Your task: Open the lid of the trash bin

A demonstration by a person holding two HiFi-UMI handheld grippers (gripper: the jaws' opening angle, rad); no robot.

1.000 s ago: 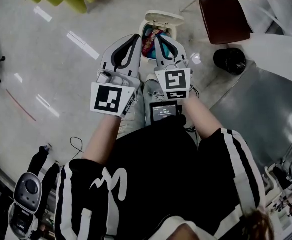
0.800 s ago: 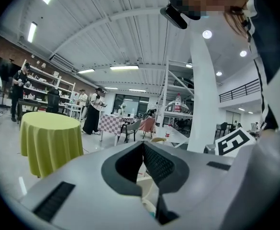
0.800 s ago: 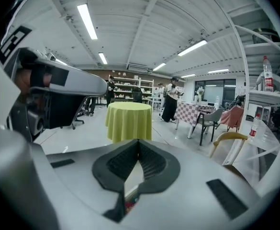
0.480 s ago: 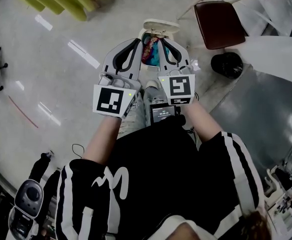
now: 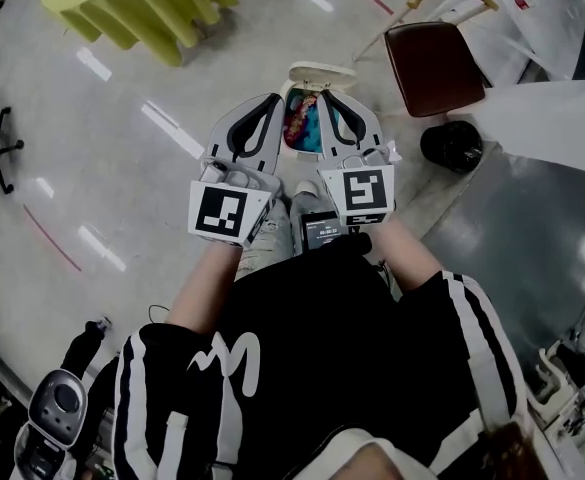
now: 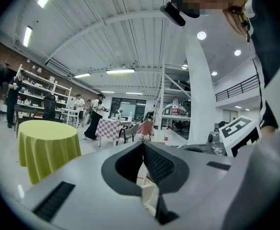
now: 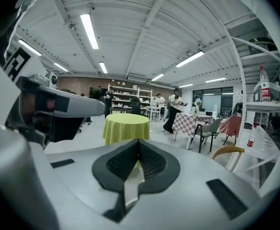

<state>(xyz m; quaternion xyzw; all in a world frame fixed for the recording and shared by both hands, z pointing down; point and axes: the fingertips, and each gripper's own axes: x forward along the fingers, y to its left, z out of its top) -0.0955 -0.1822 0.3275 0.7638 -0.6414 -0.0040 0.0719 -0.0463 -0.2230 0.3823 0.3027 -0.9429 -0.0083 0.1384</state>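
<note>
Left tool point(image 5: 273, 98) and right tool point(image 5: 325, 95) were both clenched empty, flanking the floor-standing trash bin point(image 5: 291, 93), its lid point(image 5: 320, 71) raised.

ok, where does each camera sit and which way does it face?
Head view: on the person's head, steeply down at the open trash bin; shows arms, lap, left gripper, right gripper.
Left gripper view: on the left gripper, facing across the hall; shut fingers, right gripper's cube.
Right gripper view: likewise; shut fingers, left gripper at left.
All share the yellow table.
</note>
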